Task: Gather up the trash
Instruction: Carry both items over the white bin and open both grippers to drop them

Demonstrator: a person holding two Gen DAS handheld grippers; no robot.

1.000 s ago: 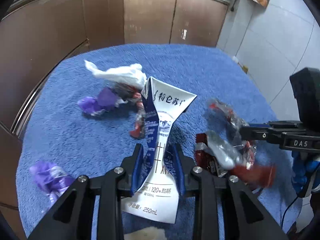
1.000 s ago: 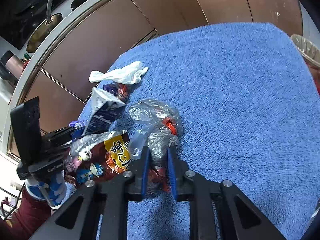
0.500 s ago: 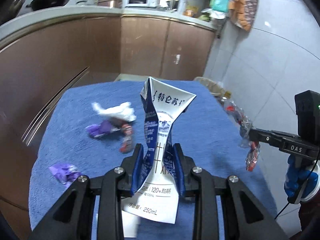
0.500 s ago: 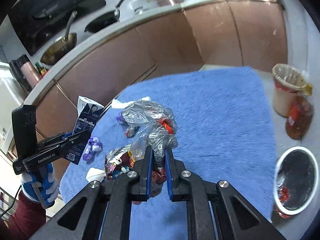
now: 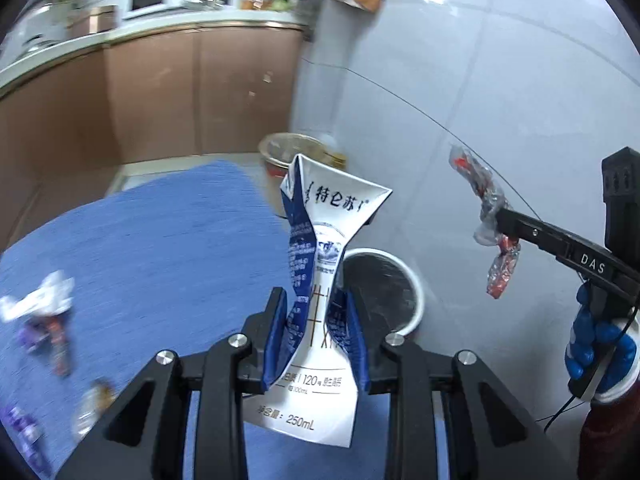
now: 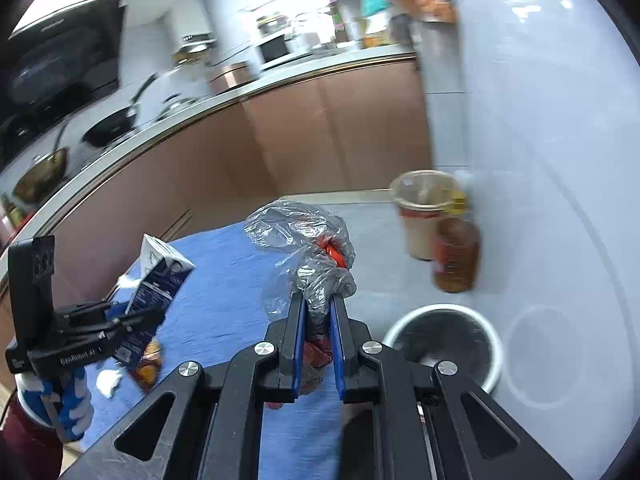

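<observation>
My left gripper [image 5: 314, 312] is shut on a crushed blue-and-white milk carton [image 5: 324, 240] and holds it in the air beside the table's right edge. My right gripper [image 6: 318, 304] is shut on a crumpled clear plastic wrapper [image 6: 304, 244] with red bits inside. A white-rimmed trash bin [image 6: 444, 344] with a dark liner stands on the floor below both grippers; it also shows in the left wrist view [image 5: 384, 292]. The right gripper [image 5: 500, 220] with the wrapper [image 5: 486, 208] shows in the left wrist view. The left gripper [image 6: 132, 312] with the carton [image 6: 158, 276] shows in the right wrist view.
The table under a blue towel [image 5: 160, 248] still holds a white tissue [image 5: 44, 292] and several small wrappers [image 5: 56, 340] at its left. A lined waste basket [image 6: 424, 212] and an amber bottle [image 6: 456, 256] stand by the white tiled wall. Brown kitchen cabinets [image 6: 300, 136] run behind.
Both grippers have lifted off the table with their trash and swung right, towards the white-rimmed bin on the floor. The table has slid to the left of both views.
</observation>
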